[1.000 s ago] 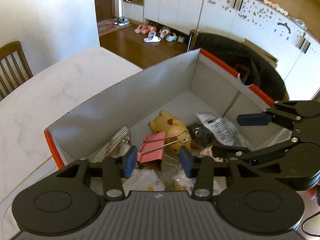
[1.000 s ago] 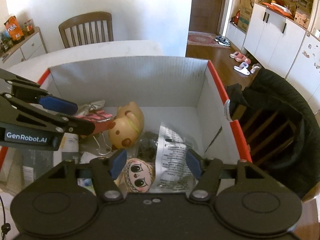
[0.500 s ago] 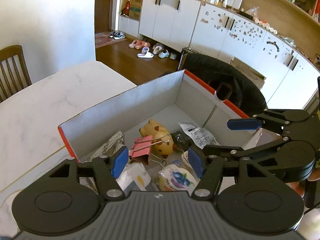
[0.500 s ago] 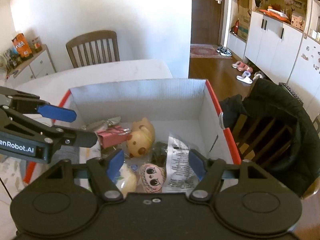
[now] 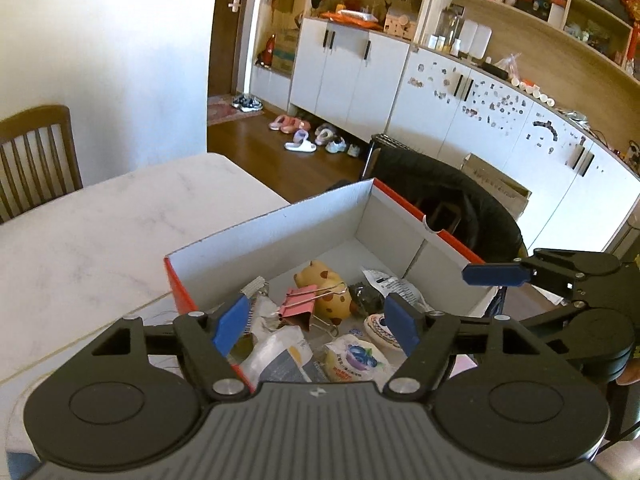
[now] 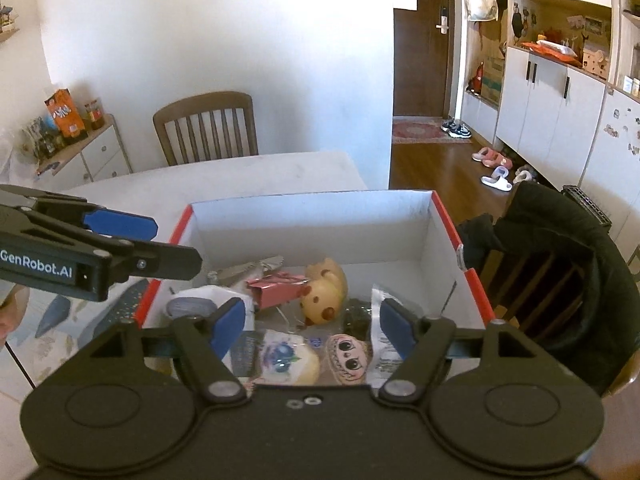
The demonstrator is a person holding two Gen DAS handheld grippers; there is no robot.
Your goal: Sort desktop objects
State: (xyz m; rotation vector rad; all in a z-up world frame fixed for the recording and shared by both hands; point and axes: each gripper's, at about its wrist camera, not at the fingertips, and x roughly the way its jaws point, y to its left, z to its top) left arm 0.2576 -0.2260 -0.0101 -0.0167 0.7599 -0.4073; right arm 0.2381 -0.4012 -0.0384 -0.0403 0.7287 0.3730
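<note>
A white cardboard box with a red rim (image 5: pixel 280 240) (image 6: pixel 312 232) holds a pink binder clip (image 5: pixel 300 308) (image 6: pixel 276 286), a yellow toy animal (image 5: pixel 324 288) (image 6: pixel 324 292), a blueberry-print packet (image 5: pixel 356 360) (image 6: pixel 286 360), a round doll-face piece (image 6: pixel 348 360) and a printed clear bag (image 5: pixel 396 286). My left gripper (image 5: pixel 316 324) hangs above the box's near end. Its jaws are opening and grip nothing. My right gripper (image 6: pixel 311 324) hovers beside it over the same end, its jaws also opening with nothing pressed between them.
The box stands on a white marble table (image 5: pixel 100 232). A wooden chair (image 6: pixel 208 128) is at the far side. A chair draped with a black jacket (image 6: pixel 560 260) stands right of the box. A fish-print cloth (image 6: pixel 60 320) lies left of the box.
Both grippers have risen and drawn back from the box, so more of the room shows. The left jaws spread much wider and the right ones a little. The pink clip stays in the box.
</note>
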